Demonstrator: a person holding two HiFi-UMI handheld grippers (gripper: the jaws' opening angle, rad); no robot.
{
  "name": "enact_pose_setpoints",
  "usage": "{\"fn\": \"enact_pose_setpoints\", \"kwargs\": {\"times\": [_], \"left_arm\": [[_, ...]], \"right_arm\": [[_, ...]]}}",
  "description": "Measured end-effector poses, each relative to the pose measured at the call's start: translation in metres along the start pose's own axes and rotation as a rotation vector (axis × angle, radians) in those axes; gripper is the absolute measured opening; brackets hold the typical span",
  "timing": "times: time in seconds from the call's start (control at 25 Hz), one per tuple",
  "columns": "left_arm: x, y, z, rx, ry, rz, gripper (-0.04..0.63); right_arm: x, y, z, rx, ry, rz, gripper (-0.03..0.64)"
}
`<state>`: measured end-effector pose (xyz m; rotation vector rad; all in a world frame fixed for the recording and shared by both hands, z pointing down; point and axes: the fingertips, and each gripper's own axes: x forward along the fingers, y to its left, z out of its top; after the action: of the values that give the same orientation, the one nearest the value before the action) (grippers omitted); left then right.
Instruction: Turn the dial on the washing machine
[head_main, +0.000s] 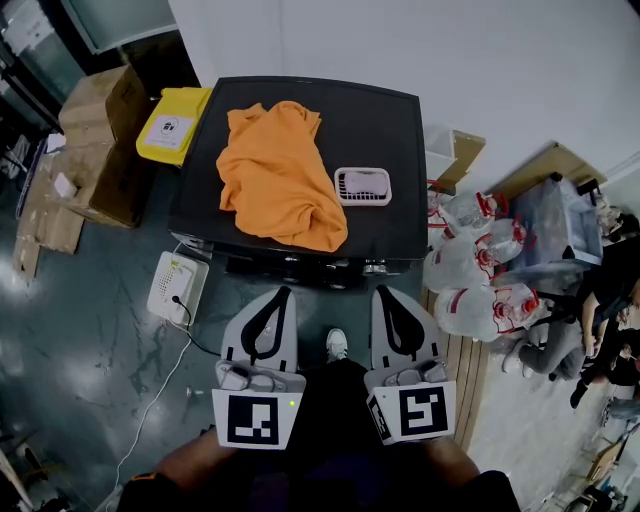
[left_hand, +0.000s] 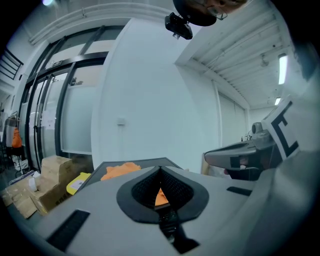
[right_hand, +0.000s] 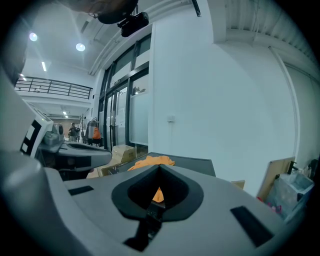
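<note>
The washing machine (head_main: 390, 130) is a black-topped box straight ahead, seen from above. An orange cloth (head_main: 278, 175) and a small white basket (head_main: 363, 186) lie on its lid. Its front control strip (head_main: 300, 264) shows only edge-on, with a small silvery knob (head_main: 375, 268) towards the right end. My left gripper (head_main: 284, 292) and right gripper (head_main: 384, 291) hang side by side just short of that front edge, both shut with nothing between the jaws. The orange cloth (left_hand: 120, 171) shows over the shut tips in the left gripper view, and the cloth (right_hand: 152, 161) does likewise in the right gripper view.
Cardboard boxes (head_main: 100, 140) and a yellow bin (head_main: 175, 122) stand left of the machine. A white box (head_main: 177, 286) with a cable lies on the floor at front left. Tied plastic bags (head_main: 470, 270) and seated people (head_main: 605, 320) crowd the right. A white wall stands behind.
</note>
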<state>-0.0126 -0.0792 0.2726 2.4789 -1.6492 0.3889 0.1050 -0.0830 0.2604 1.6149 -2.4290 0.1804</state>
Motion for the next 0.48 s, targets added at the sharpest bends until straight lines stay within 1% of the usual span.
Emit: {"fn": "enact_pose_setpoints", "kwargs": {"times": [0.48], "left_arm": [[0.0051, 0.0004, 0.0032, 0.001, -0.005, -0.008, 0.012]], "right_arm": [[0.0052, -0.0017, 0.0017, 0.003, 0.000, 0.002, 0.015]]}}
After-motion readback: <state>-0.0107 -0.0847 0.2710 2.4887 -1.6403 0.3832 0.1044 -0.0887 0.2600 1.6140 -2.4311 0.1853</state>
